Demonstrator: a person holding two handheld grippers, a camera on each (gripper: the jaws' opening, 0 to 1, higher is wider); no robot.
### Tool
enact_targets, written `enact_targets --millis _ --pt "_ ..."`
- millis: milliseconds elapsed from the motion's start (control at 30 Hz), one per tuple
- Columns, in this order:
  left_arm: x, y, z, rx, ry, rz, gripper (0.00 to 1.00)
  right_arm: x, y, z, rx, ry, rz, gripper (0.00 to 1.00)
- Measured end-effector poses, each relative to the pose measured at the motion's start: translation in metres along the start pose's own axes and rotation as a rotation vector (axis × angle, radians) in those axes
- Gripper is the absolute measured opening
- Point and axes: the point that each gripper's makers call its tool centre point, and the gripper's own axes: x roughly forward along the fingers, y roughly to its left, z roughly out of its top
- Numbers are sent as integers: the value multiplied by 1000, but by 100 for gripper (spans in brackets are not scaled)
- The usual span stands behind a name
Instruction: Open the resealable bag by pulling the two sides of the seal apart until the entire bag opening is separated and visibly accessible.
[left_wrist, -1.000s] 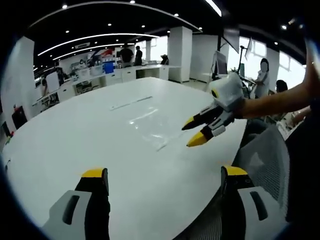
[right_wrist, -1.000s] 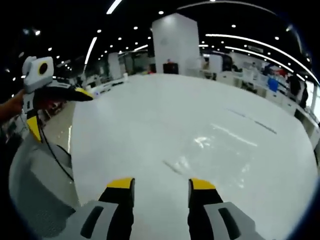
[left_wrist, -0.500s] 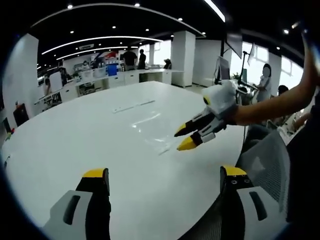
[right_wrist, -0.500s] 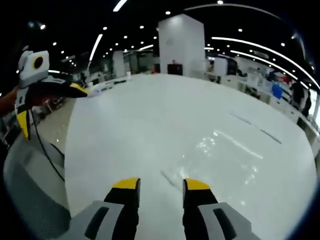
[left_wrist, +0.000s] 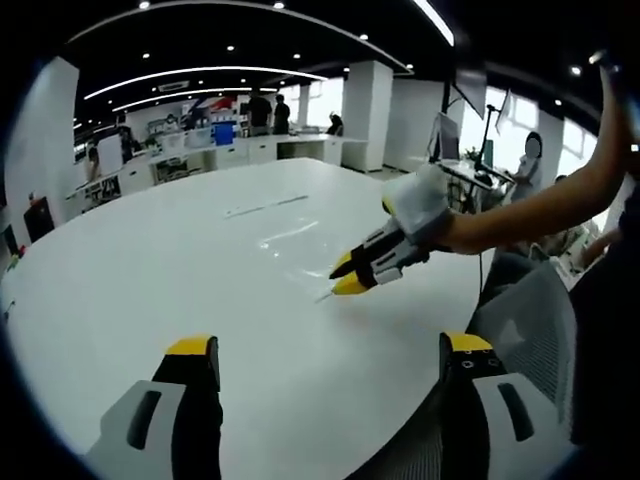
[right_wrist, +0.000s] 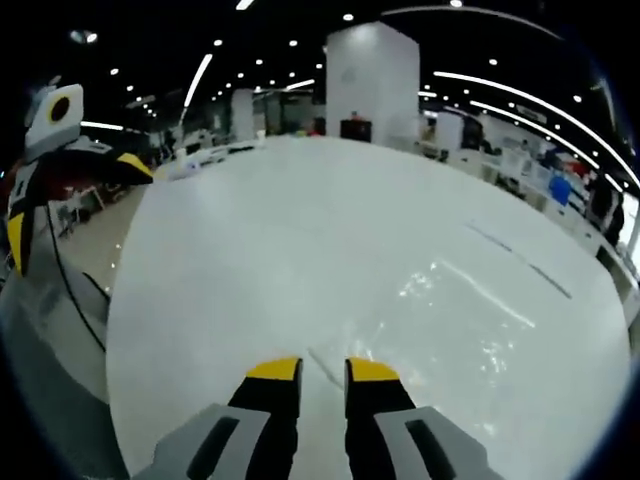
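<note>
Straddling the clear bag's (right_wrist: 440, 310) near edge, right tool (right_wrist: 323, 370) narrow, left tool (left_wrist: 330, 350) wide.

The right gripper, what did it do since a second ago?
The right gripper came down toward the near edge of the clear bag and its jaws narrowed around the seal strip, a small gap left between them. Whether it grips yet is unclear. The left gripper stayed wide open, and the bag stayed flat on the table.
</note>
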Motion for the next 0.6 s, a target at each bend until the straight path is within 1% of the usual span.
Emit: enact_targets --millis 167,267,433,533,600 --pt "-1 4 1 -22 -16 9 88 5 -3 -6 -3 27 12 9" --pt "0 5 -2 -15 -3 13 88 7 -3 -10 -6 39 16 9" --pt "4 5 -7 -28 5 6 88 10 0 -15 -16 57 38 9" --pt "7 5 -11 -41 17 2 88 12 -1 -14 -29 50 41 8" --pt "8 5 -11 -41 19 -1 88 13 -1 -13 -32 51 43 8"
